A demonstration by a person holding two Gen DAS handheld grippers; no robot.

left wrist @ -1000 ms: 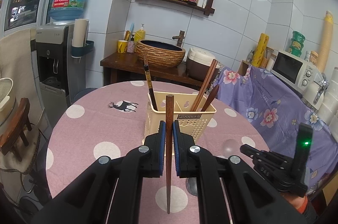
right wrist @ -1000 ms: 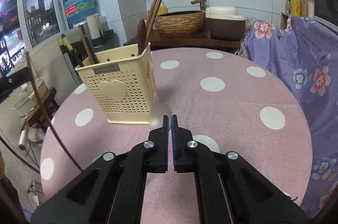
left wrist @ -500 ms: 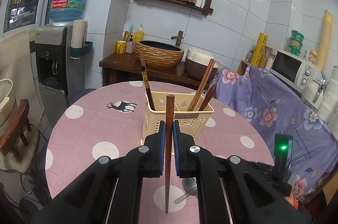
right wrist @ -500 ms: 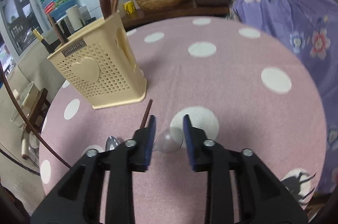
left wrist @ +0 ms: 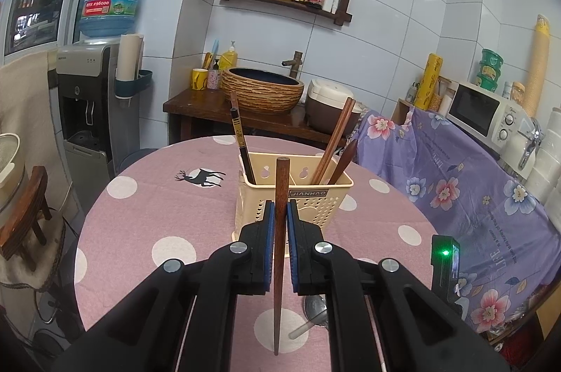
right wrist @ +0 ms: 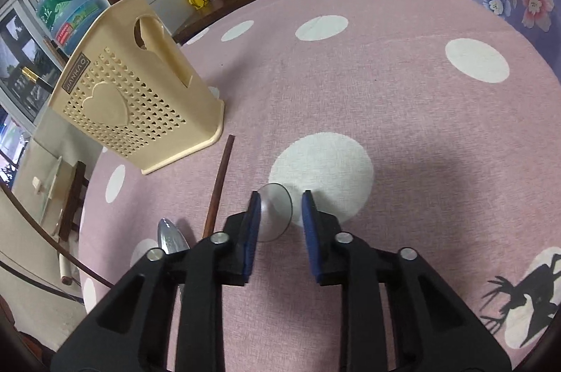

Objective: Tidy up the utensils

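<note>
My left gripper is shut on a brown wooden chopstick, held upright in front of the cream utensil holder. The holder holds a dark chopstick, two brown chopsticks and a wooden spoon. My right gripper is open, low over the table, with a clear plastic spoon's bowl between its pads. A second brown chopstick and a metal spoon lie on the cloth to its left. The holder stands further left. The metal spoon also shows under the left gripper.
The round table has a pink cloth with white dots. A purple flowered cover lies to the right. A water dispenser and a sideboard with a woven basin stand behind.
My right gripper opened, tilted down and came low around the clear spoon's bowl. My left gripper kept hold of the chopstick and drew back slightly from the holder.
</note>
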